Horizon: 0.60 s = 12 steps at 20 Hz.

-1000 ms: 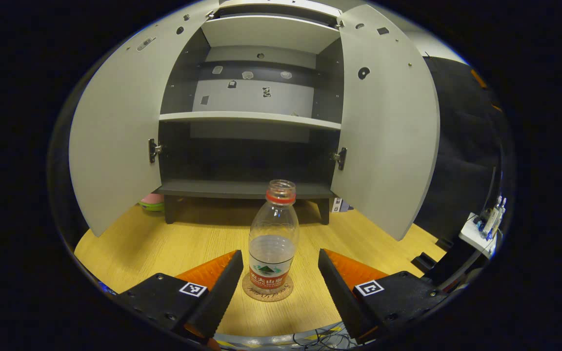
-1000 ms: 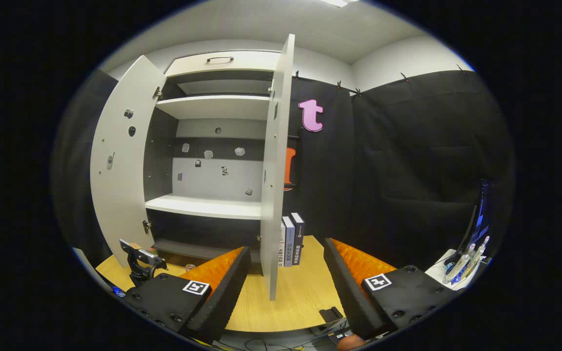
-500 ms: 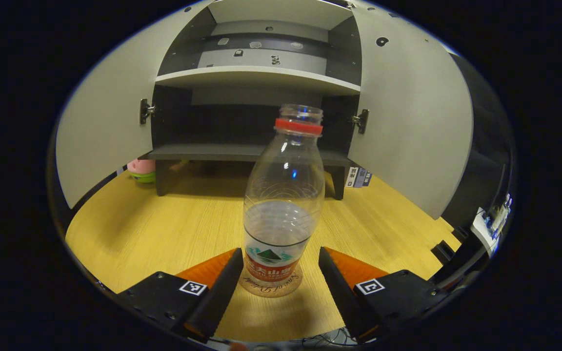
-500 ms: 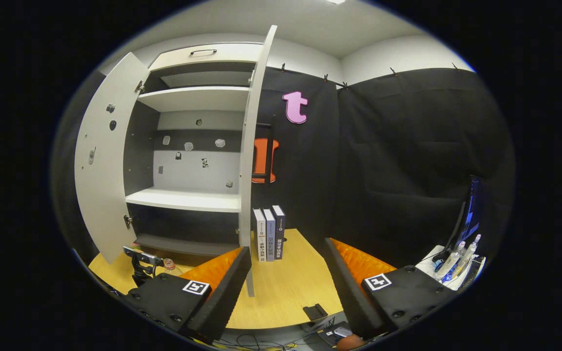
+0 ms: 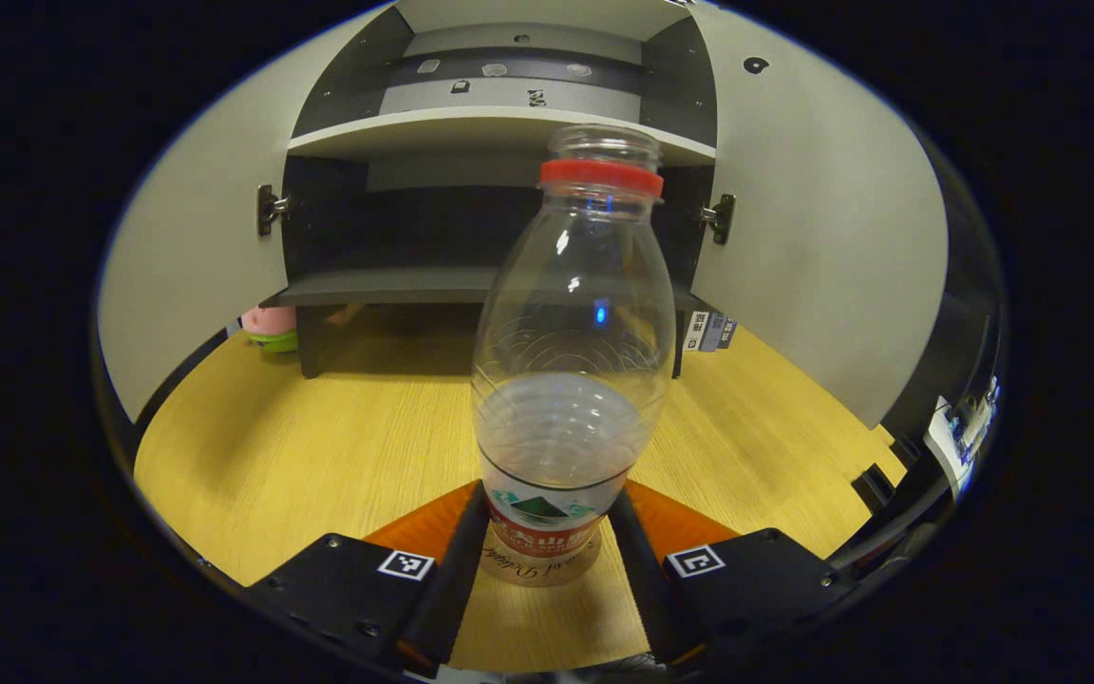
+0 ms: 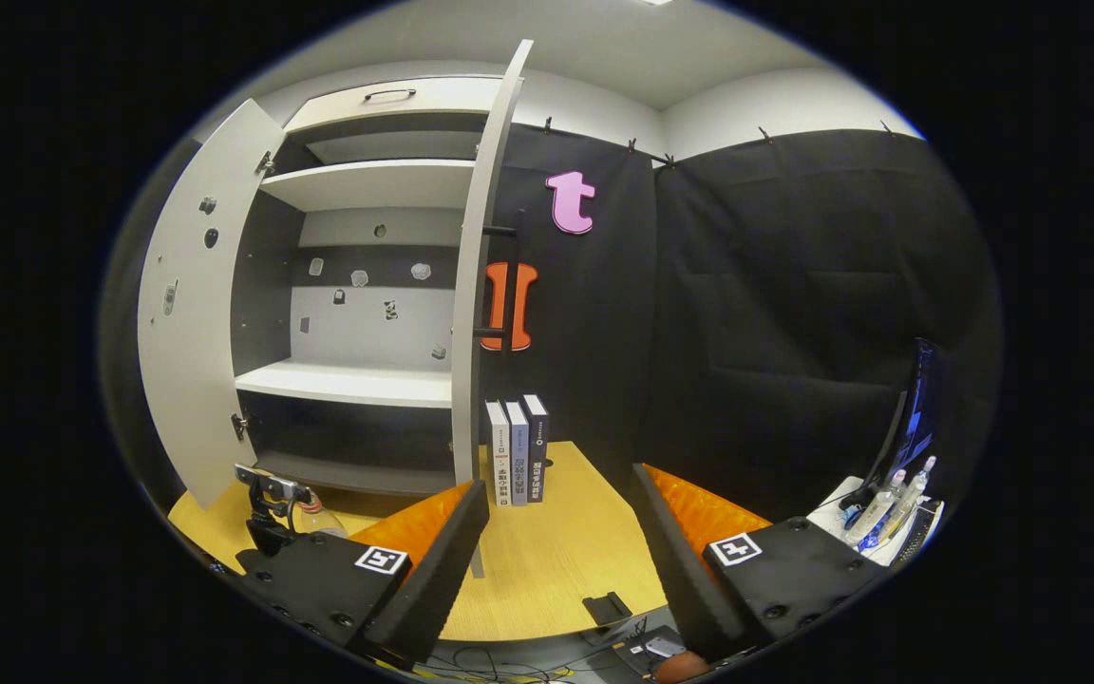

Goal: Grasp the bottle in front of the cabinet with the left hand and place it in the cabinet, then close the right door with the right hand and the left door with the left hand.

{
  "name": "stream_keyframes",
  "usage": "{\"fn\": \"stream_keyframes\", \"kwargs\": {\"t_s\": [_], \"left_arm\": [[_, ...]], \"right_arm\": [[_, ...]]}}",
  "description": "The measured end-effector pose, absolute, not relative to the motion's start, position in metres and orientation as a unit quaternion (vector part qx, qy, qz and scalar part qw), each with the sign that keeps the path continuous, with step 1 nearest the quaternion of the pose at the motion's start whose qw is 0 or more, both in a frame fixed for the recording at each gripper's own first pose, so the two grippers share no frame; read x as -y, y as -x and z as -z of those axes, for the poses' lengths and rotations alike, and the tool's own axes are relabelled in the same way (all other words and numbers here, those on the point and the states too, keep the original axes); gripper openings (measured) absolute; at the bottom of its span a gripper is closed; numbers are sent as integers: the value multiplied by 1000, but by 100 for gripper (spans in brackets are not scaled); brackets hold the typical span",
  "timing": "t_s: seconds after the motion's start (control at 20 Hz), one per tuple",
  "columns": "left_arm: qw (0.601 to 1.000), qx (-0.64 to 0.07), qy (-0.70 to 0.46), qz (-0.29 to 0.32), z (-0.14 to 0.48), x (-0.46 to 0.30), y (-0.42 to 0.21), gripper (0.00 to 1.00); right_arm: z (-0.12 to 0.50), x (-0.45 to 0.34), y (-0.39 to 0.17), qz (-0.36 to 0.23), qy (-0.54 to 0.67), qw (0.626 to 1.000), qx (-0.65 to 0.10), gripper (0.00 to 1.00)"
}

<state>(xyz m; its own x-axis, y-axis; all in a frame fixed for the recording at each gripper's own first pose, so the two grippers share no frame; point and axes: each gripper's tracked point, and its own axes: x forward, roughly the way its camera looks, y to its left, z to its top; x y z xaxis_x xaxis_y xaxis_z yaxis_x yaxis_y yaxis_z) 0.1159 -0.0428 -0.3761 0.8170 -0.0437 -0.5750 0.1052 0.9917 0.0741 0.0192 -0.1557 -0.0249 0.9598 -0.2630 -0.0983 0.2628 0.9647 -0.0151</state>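
A clear plastic bottle with a red neck ring, no cap and a little water stands on a round coaster on the wooden table, in front of the open cabinet. My left gripper is closed on the bottle's labelled base, a finger pressing each side. Both doors stand wide open, the left door and the right door. In the right gripper view my right gripper hangs open and empty, back from the right door's edge. The left gripper and bottle show low at the left there.
Three upright books stand on the table just right of the cabinet. A pink and green object sits beside the cabinet's left leg. A side stand with small bottles is at the far right. The cabinet's lower shelf is bare.
My left gripper moved forward to the bottle and its fingers closed in on the base. The right gripper view shifted slightly to the right, its fingers still apart.
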Motion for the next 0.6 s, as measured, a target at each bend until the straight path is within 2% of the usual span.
{"fn": "stream_keyframes", "kwargs": {"t_s": [0.6], "left_arm": [[958,-276,-36,71,245,49,-124,75]], "right_arm": [[31,138,-39,77,-32,996,-41,99]]}}
